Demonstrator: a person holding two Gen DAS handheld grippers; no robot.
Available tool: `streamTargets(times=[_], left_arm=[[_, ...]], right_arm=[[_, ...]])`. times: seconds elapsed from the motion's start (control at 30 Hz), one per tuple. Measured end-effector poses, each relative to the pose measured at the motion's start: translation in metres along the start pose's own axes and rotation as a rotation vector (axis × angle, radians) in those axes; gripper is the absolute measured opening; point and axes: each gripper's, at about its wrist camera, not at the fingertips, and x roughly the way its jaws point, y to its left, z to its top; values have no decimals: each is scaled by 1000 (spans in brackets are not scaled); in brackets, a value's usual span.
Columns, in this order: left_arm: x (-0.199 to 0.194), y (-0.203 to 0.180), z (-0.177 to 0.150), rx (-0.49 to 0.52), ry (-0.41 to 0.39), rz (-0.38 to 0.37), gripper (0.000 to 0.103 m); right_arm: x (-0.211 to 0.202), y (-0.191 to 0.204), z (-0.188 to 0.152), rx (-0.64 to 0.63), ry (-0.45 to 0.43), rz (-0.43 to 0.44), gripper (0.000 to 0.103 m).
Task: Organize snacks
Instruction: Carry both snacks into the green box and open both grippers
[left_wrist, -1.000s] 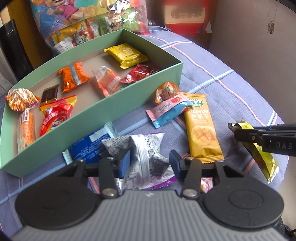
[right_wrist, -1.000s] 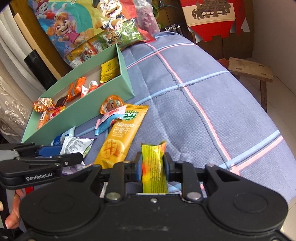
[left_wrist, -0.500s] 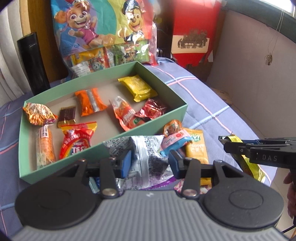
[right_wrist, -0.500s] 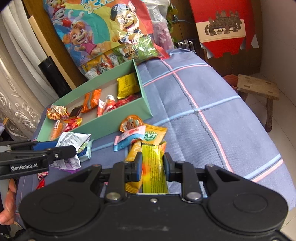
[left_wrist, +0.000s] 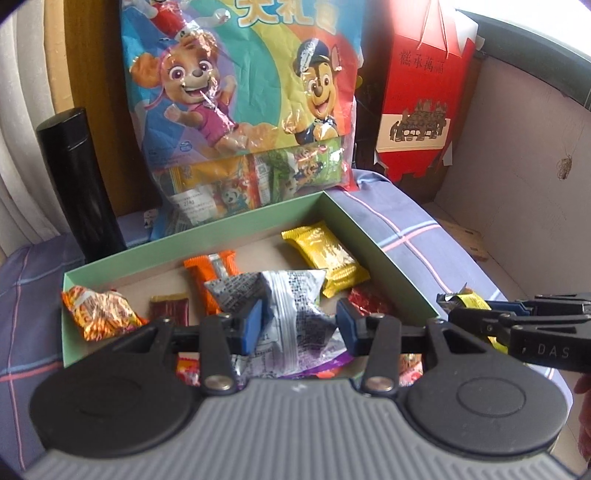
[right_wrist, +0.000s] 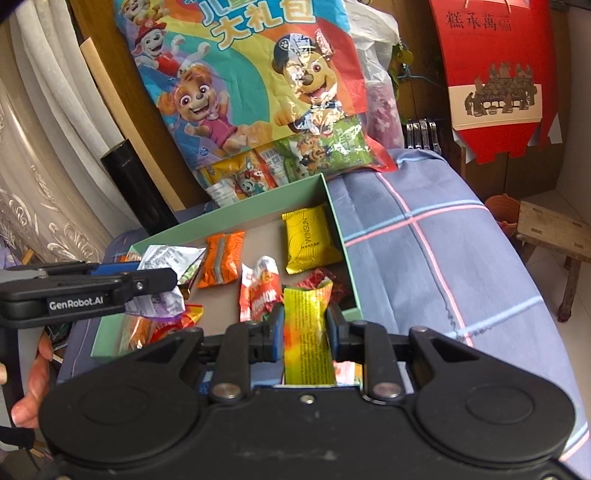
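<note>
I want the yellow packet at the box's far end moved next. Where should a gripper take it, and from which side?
Grip the yellow packet across its flat middle, coming from above. It lies flat on the floor of the green box, close to the corner walls, so a sideways approach looks blocked.

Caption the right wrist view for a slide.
Right gripper carries a yellow snack stick toward the green box.

A home is indicated: a checked bedsheet (right_wrist: 424, 236), lace curtains (right_wrist: 33, 155), a wooden stool (right_wrist: 554, 236) and a cartoon snack bag (left_wrist: 240, 103) are seen.
</note>
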Motion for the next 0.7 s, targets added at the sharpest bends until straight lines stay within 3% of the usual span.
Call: streamTargets(times=[0.53,0.6,0.67,0.7], left_arm=[[106,23,48,-59,64,-42,43],[115,24,50,-69,65,-35,47],[121,24,50,-76,71,-15,56],[122,25,50,-80,74,-8,70]], right_arm=[[112,-12,71,61,50,-8,23],[117,-18,74,99,54,9,29],[118,-21,75,115,40,11,55],[116,-22,74,114,25,2,63]])
